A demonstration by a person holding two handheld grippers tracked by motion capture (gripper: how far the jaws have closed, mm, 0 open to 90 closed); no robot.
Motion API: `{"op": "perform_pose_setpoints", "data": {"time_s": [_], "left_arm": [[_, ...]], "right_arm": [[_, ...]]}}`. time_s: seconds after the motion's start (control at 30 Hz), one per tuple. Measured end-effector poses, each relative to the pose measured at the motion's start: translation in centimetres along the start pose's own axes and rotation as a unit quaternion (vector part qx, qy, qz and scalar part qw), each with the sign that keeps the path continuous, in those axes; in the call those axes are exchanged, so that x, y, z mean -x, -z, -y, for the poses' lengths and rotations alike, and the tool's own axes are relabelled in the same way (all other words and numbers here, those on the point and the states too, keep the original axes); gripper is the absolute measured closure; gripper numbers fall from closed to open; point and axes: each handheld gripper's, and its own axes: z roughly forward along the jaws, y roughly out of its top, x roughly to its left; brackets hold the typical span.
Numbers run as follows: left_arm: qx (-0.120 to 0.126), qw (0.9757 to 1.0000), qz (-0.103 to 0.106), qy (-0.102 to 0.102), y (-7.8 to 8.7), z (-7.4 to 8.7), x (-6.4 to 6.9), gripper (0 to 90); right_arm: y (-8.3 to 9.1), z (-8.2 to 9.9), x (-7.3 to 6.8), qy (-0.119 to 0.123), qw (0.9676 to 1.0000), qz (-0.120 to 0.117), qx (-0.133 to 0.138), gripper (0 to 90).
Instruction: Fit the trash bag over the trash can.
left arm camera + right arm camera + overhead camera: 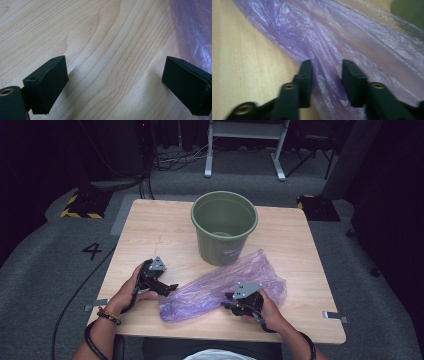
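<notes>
Looking down on the table (150, 227), I see the purple plastic bag (215, 290) lying crumpled in front of the green bucket (224, 226), stretched between my two hands. My right gripper (325, 75) has a fold of the bag running up between its fingers (305, 75), which stand close beside the film, though I cannot tell whether they pinch it. My left gripper (115, 85) rests released over bare wood, its fingers (50, 82) spread wide, the bag's edge just beside the far one.

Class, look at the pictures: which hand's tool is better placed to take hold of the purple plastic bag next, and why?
The right tool: its jaws already straddle a fold of the crumpled purple plastic bag. The left tool stands wide open over bare wooden table, beside the bag's edge.
</notes>
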Motion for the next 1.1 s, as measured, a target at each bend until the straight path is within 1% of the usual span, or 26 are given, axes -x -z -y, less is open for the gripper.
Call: {"op": "perform_pose_setpoints", "data": {"time_s": [0.03,0.07,0.1,0.13,0.17,0.27,0.3,0.47,0.5,0.6,0.7,0.77,0.8,0.83,0.87,0.9,0.97,1.0,1.03,1.07,1.1], "left_arm": [[0.0,1.0,0.0,0.0,0.0,0.0,0.0,6.4],[0.0,1.0,0.0,0.0,0.0,0.0,0.0,6.4],[0.0,1.0,0.001,0.0,0.0,0.0,0.0,6.4],[0.0,1.0,0.001,0.0,0.0,0.0,0.0,6.4],[0.0,1.0,0.001,-0.001,0.0,0.0,0.0,6.4],[0.0,1.0,0.001,0.0,0.0,0.0,0.0,6.4],[0.0,1.0,0.001,0.0,0.0,0.0,0.0,6.4],[0.0,1.0,0.001,0.0,0.0,0.0,0.0,6.4],[0.0,1.0,0.001,-0.001,0.0,0.0,0.0,6.4],[0.0,1.0,0.001,0.0,0.0,0.0,0.0,6.4],[0.0,1.0,0.001,0.0,0.0,0.0,0.0,6.4],[0.0,1.0,0.0,0.0,0.0,0.0,0.0,6.4],[0.0,1.0,0.0,0.0,0.0,0.0,0.0,6.4],[0.0,1.0,0.0,0.0,0.0,0.0,0.0,6.4],[0.0,1.0,0.0,0.0,0.0,0.0,0.0,6.4],[0.0,1.0,-0.001,0.0,0.0,0.0,0.0,6.4],[0.0,1.0,-0.001,0.0,0.0,0.0,0.0,6.4],[0.0,1.0,-0.001,0.0,0.0,0.0,0.0,6.4],[0.0,1.0,-0.001,0.0,0.0,0.0,0.0,6.4],[0.0,1.0,-0.001,0.0,0.0,0.0,0.0,6.4],[0.0,1.0,-0.001,0.0,0.0,0.0,0.0,6.4]], "right_arm": [[0.2,0.2,0.4,-0.005,0.9999,0.008,-0.003,75.6],[0.2,0.2,0.4,-0.005,0.9999,0.008,-0.003,75.6],[0.3,0.4,0.9,-0.013,0.9998,0.014,-0.005,79.1],[0.3,0.4,0.9,-0.013,0.9998,0.014,-0.005,79.1],[0.4,0.5,1.1,-0.017,0.9997,0.015,-0.006,80.9],[0.7,0.9,1.9,-0.032,0.9993,0.019,-0.006,84.4],[1.0,1.1,2.4,-0.041,0.9989,0.02,-0.006,85.9],[1.4,1.6,3.0,-0.048,0.9984,0.031,-0.006,88.3],[1.6,1.8,3.2,-0.049,0.998,0.039,-0.007,88.6],[1.8,2.0,3.3,-0.052,0.9978,0.04,-0.008,88.6],[2.2,2.4,3.7,-0.053,0.9972,0.051,-0.011,88.7],[2.9,3.0,4.3,-0.063,0.996,0.063,-0.01,89.0],[2.9,3.0,4.3,-0.063,0.996,0.063,-0.01,89.0],[3.4,3.4,4.7,-0.072,0.9951,0.068,-0.009,89.0],[3.4,3.4,4.7,-0.072,0.9951,0.068,-0.009,89.0],[4.0,3.8,5.0,-0.079,0.9942,0.072,-0.009,88.5],[4.2,4.1,5.2,-0.082,0.9937,0.075,-0.011,88.0],[4.4,4.3,5.3,-0.088,0.9931,0.076,-0.011,86.2],[4.7,4.6,5.5,-0.09,0.9926,0.08,-0.014,82.6],[4.7,4.6,5.5,-0.09,0.9926,0.08,-0.014,82.6],[4.9,4.8,5.6,-0.091,0.9925,0.081,-0.015,71.2]]}}
